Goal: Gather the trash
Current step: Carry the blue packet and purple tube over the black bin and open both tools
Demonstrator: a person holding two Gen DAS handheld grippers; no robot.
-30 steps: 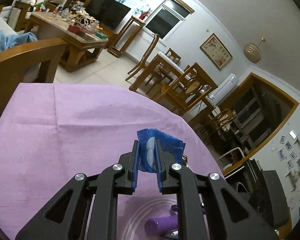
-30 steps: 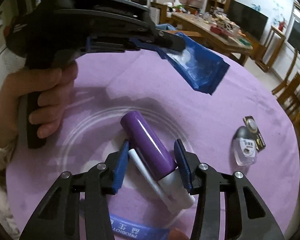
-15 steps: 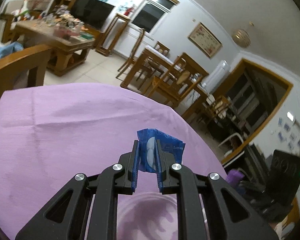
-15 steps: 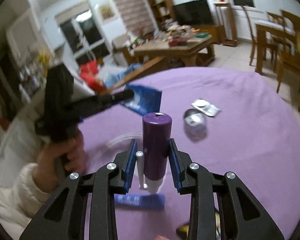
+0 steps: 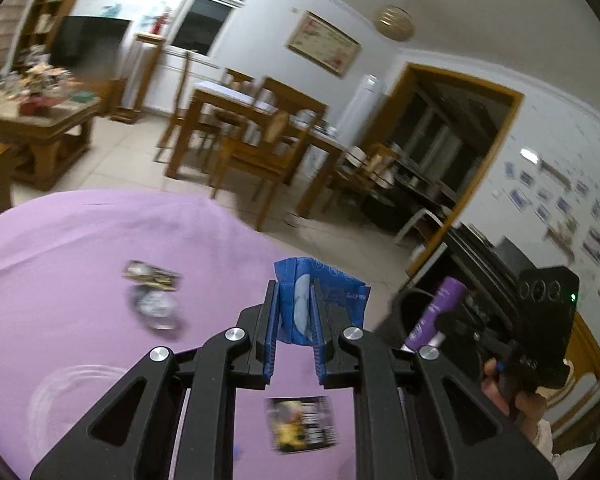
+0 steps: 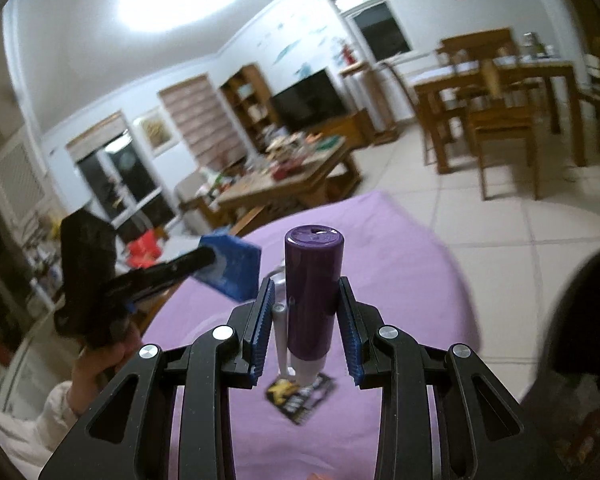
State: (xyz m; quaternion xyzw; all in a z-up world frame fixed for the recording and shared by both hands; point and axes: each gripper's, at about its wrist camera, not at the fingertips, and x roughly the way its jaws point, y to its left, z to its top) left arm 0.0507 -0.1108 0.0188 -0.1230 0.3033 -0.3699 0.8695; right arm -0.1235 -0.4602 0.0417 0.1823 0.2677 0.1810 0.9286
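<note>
The left gripper (image 5: 294, 336) is pinched closed on a crumpled blue plastic wrapper (image 5: 320, 300), raised above the purple tablecloth (image 5: 60, 264) as it was a second ago. Below its fingers lies a flat black-and-yellow printed packet (image 5: 302, 424), which was not in the left wrist view before; to the left sits a clear round plastic dish (image 5: 72, 396), now holding nothing. The right gripper (image 6: 306, 324) is clamped on a purple cylindrical tube with a white base (image 6: 312, 292), a thin white stick (image 6: 280, 336) caught beside it between the pads. A second ago that tube lay in the dish; now it stands upright in the air, lifted off the cloth and out past the table's edge on the right of the left wrist view. Farther out on the cloth rest a small clear blister pack (image 5: 156, 308) and a dark foil sachet (image 5: 150, 274) touching it, both blurred. Beyond the table stand wooden dining chairs (image 5: 256, 152).
</note>
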